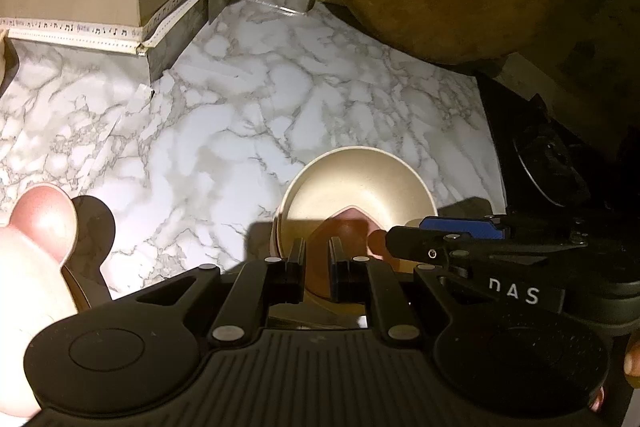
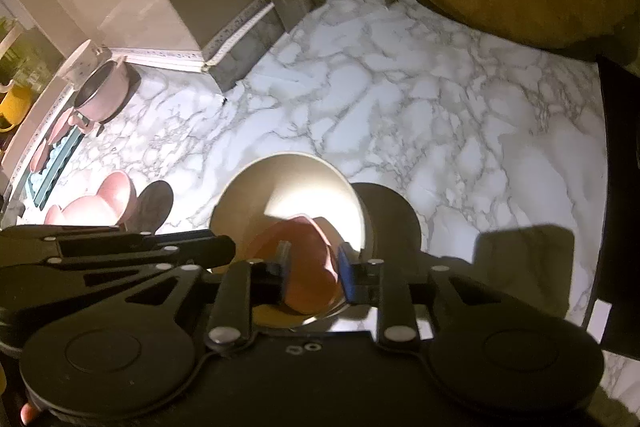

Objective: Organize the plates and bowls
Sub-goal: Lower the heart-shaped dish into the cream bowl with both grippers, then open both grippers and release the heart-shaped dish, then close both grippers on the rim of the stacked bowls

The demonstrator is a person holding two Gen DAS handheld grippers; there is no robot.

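Cream bowl (image 1: pixel 356 187): stands upright on the marble counter (image 1: pixel 240 99), directly ahead of both grippers and just past their tips.
Pink piece (image 2: pixel 308 259): a small pink dish, by the look of it, lies inside the bowl at its near side.
Right gripper (image 2: pixel 310 267): its jaws are narrowed around the pink piece; whether the pads press it cannot be told.
Left gripper (image 1: pixel 316 263): narrow gap, the near rim of the bowl between its jaws; actual contact unclear.
Deciding relation: both tips meet at the bowl's near rim, the right coming in from the left's right side.
Bear-shaped plate (image 1: pixel 36 235): well off to the left on the counter, nearer the left gripper.
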